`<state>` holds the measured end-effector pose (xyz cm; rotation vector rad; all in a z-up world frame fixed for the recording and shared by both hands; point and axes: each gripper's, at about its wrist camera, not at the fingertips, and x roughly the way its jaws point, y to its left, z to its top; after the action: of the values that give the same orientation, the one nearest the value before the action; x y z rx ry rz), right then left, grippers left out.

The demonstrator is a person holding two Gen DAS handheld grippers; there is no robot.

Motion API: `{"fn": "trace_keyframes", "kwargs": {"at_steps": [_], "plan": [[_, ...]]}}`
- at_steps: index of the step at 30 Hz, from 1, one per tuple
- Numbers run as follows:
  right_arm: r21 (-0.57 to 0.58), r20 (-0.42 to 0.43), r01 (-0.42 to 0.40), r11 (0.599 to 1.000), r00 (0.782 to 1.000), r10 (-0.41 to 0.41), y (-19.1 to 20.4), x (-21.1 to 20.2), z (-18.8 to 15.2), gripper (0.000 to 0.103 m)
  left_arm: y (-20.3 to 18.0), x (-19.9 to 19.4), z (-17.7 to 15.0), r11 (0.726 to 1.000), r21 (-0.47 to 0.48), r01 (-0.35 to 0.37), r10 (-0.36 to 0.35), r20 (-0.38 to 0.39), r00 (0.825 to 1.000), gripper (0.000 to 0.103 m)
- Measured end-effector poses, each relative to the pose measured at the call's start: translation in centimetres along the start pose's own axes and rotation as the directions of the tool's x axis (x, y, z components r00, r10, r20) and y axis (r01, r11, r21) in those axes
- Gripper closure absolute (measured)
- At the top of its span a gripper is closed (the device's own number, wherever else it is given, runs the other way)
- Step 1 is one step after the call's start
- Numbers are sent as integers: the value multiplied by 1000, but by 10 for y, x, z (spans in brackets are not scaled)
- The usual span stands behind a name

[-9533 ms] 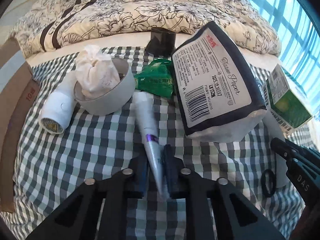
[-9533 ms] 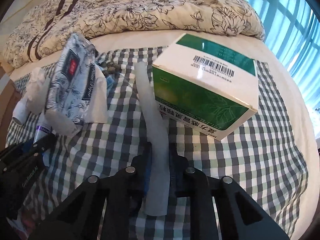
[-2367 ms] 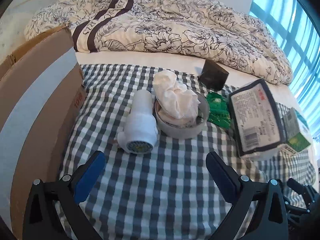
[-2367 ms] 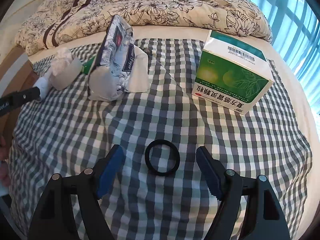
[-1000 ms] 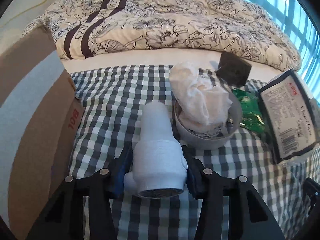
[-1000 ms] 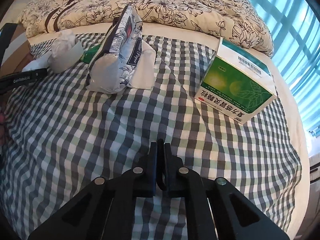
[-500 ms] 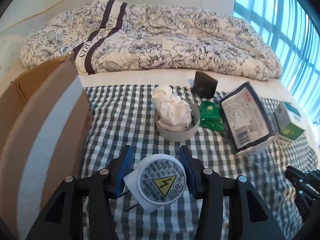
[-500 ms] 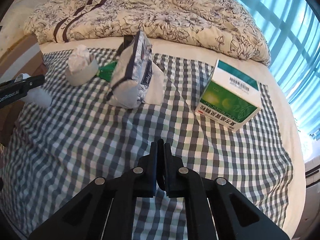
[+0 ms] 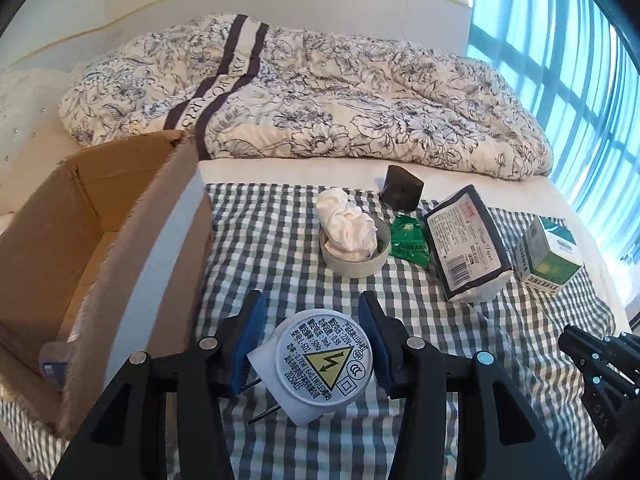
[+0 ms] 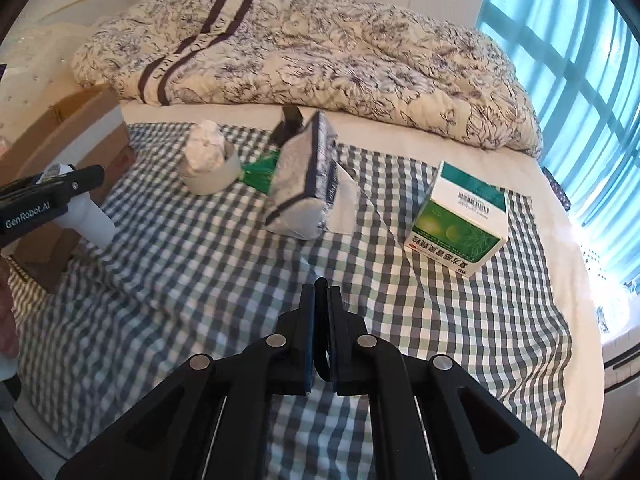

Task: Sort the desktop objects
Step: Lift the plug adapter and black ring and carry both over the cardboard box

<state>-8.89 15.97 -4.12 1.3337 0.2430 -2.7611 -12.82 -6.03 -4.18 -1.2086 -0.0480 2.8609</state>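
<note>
My left gripper (image 9: 312,344) is shut on a white plug-in device (image 9: 320,364), held above the checked cloth with its round label and plug pins facing the camera. The right wrist view shows the same device (image 10: 90,220) at the far left, beside the open cardboard box (image 9: 132,216). My right gripper (image 10: 321,316) is shut on a black ring (image 10: 320,336), which shows edge-on between the pads, lifted over the cloth. On the cloth sit a grey bowl with crumpled tissue (image 9: 354,240), a green packet (image 9: 410,240), a tissue paper pack (image 9: 466,244) and a green medicine box (image 10: 460,226).
A small black box (image 9: 401,188) sits at the cloth's far edge before a flowered duvet (image 9: 320,96). A blue-labelled item (image 9: 54,364) lies inside the cardboard box. A window with blue curtains (image 10: 580,60) runs along the right. The bed's right edge drops off near the medicine box.
Both grippers closed and lifted: the left took the white device off the cloth and tipped it label-first to the camera, the right picked up the black ring. Both have drawn back and higher.
</note>
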Motion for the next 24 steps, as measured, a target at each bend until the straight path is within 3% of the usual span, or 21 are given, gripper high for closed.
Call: {"fn": "trace_keyframes", "kwargs": {"at_steps": [12,24], "plan": [[-35,81,-92,995,992,94,25,-53,7,98,9,-61,1,1000,-11,10,-10,56,998,53],[-54,151,-133,990,979,139,38,-89,26,98,23,-106,21,1000,-5,-10,11,115,993,53]]}}
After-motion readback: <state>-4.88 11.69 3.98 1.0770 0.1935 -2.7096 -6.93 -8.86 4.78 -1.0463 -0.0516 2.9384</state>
